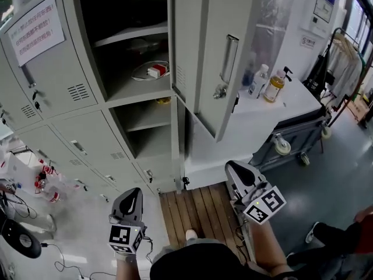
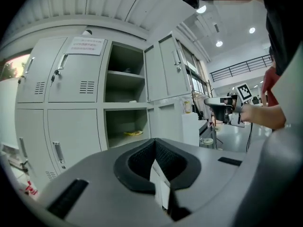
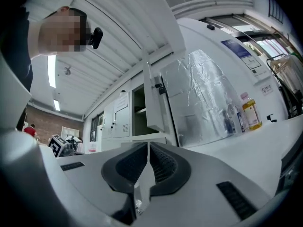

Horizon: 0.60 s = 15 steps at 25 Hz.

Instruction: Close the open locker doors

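Note:
The grey lockers point(image 1: 70, 80) stand ahead of me. An upper compartment point(image 1: 131, 45) gapes open, with a plate and a red-and-white box on its shelf. The compartment below it point(image 1: 148, 130) is open too and holds something yellow. The upper door point(image 1: 224, 57) with its metal handle swings out to the right. My left gripper point(image 1: 135, 191) hangs low before the lockers, jaws shut on nothing. My right gripper point(image 1: 231, 165) is also low, under the open door, shut and empty. In the left gripper view the left gripper point(image 2: 154, 148) faces both open compartments point(image 2: 125, 74). In the right gripper view the right gripper point(image 3: 148, 150) faces the open door point(image 3: 154, 103) edge-on.
A wooden pallet point(image 1: 198, 209) lies at my feet. Right of the lockers, a white counter point(image 1: 291, 101) carries bottles point(image 1: 274, 86), beside a wheeled cart point(image 1: 291, 144). A clothes rack point(image 1: 344, 57) stands far right. Cables and bags litter the floor at left point(image 1: 35, 226).

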{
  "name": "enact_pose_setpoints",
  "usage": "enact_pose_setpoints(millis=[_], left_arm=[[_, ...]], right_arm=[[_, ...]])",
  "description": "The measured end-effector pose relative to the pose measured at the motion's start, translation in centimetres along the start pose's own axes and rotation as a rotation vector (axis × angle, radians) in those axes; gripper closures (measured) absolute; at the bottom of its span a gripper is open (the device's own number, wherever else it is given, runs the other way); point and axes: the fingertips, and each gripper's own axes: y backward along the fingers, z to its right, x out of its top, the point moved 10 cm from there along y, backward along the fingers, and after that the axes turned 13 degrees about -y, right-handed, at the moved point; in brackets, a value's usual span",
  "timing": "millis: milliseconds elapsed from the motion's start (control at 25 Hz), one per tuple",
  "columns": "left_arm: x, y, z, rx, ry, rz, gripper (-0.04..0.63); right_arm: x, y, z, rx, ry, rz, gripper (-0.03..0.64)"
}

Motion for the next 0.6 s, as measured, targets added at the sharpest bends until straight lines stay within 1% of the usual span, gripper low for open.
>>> enact_pose_setpoints(millis=[80, 160, 320, 480, 600], left_arm=[[0.8, -1.1, -0.6, 0.013, -0.004, 0.016, 0.578], [1.3, -2.0, -1.0, 0.009, -0.005, 0.018, 0.578], [2.3, -3.5, -1.7, -0.015, 0.034, 0.035, 0.578], [3.1, -4.3, -2.2, -0.05, 0.017, 0.056, 0.578], [3.3, -4.7, -2.4, -0.076, -0.001, 0.068, 0.578]], right_arm=[[1.6, -0.6, 0.8, 0.022, -0.002, 0.024, 0.58], [2.9, -1.1, 1.3, 0.039, -0.007, 0.046, 0.58], [5.3, -1.7, 1.2, 0.057, 0.004, 0.081, 0.578], [6.8, -2.7, 0.2, 0.072, 0.004, 0.12, 0.577], [7.3, -3.4, -0.2, 0.064, 0.017, 0.131, 0.565]])
